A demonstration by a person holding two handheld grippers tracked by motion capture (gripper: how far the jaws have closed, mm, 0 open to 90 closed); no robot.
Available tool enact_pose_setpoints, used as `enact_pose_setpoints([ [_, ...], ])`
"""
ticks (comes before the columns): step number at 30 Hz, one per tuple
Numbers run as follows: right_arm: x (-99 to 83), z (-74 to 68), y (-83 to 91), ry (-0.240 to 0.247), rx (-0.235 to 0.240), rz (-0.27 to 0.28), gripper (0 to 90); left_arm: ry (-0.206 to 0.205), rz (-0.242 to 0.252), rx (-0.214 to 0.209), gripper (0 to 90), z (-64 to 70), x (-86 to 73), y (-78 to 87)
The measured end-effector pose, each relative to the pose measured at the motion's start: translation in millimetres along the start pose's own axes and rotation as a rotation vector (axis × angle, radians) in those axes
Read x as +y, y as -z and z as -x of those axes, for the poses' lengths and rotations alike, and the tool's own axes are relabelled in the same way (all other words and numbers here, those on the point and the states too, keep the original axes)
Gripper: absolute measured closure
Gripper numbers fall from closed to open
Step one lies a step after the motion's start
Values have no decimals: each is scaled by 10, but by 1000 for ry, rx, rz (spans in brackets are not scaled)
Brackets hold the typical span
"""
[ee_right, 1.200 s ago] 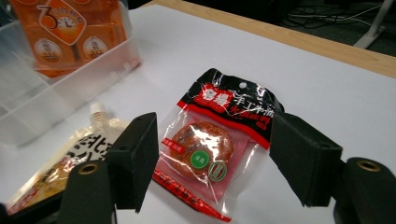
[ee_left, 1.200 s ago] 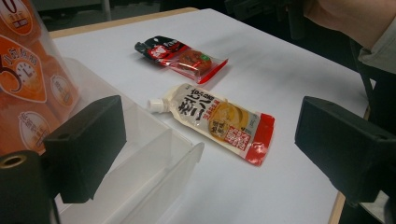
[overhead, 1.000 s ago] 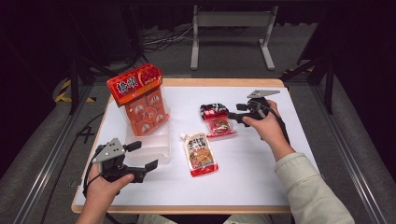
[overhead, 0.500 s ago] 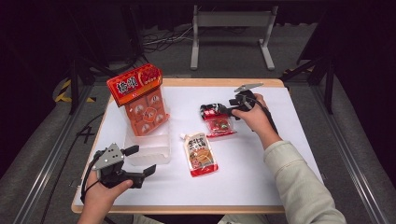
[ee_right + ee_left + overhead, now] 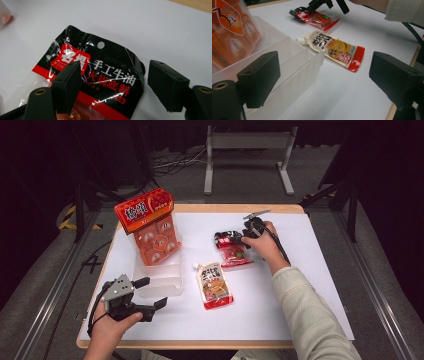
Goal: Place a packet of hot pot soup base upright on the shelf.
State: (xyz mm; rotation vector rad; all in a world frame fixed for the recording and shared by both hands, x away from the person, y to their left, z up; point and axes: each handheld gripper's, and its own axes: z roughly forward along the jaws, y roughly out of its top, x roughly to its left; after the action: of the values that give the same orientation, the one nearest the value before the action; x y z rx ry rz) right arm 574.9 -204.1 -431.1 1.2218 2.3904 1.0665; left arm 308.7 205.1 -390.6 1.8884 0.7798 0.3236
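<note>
Slippage threatens: your right hand-held gripper [image 5: 113, 85] straddles, jaws open, the glossy black-and-red plastic sachet [image 5: 100, 82]'s top edge; pinch too shallow and film slides out. Left hand-held gripper [image 5: 150, 293] open.

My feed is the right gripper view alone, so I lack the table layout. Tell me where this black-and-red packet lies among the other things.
Observer: In the high view, the hotpot base packet lies flat, right of the table's middle. A spouted sauce pouch lies apart from it, nearer the person.
Operator: Report the left gripper.
Observer: The left gripper is open and holds nothing. It is beside the near end of a clear plastic bin.
Operator: Say what is in that bin.
Observer: An orange carton pack leans in its far compartment, and the near compartment holds nothing.
</note>
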Motion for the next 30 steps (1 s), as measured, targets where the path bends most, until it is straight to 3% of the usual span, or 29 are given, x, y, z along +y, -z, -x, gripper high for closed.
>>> enact_pose_setpoints([
  [9,-14,-57,-100,-34,-39,-5,228,-3,-7,-6,109,4,3,-33],
  [12,3,-91,-112,-18,-66,-23,239,0,-13,-6,109,14,2,-39],
  [23,63,-134,-104,-3,-144,-72,451,4,-11,-4,109,11,-1,-11],
  [30,58,-136,-84,-13,-165,-77,542,8,-6,5,108,-25,-5,7],
])
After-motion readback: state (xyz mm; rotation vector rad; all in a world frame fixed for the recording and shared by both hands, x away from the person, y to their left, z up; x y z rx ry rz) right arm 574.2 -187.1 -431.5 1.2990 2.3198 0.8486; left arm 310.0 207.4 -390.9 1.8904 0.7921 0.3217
